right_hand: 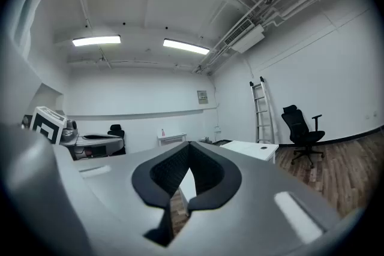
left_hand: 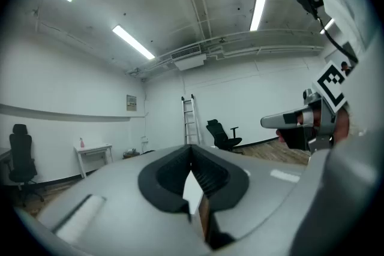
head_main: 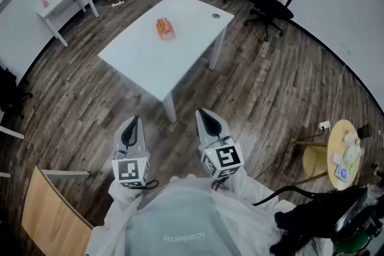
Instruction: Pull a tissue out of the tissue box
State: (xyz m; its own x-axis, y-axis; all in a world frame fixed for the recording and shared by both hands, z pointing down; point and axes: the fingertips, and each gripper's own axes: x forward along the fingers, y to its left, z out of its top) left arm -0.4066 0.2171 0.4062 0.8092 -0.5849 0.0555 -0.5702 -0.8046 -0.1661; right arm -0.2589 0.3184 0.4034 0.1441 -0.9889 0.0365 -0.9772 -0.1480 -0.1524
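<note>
Shows only in the head view the orange tissue box (head_main: 165,28) on the white table (head_main: 150,66), well apart from both tongs. Catches ladder (left_hand: 191,120) and office chair (left_hand: 223,135) from the gripper views. Holds left tongs (head_main: 131,133) pressed together, empty; right tongs (head_main: 209,123) likewise together, touching nothing.

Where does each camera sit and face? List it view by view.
Head view: on the person's head, steeply down at the white table and tissue box; shows sleeves, left hand-held gripper, right hand-held gripper.
Left gripper view: on the left hand-held gripper, looking along its closed jaws toward the ladder; the right one shows at right.
Right gripper view: on the right one, along its closed jaws toward the white table; the left one shows at left.
Shared: all show ladder and office chair.
</note>
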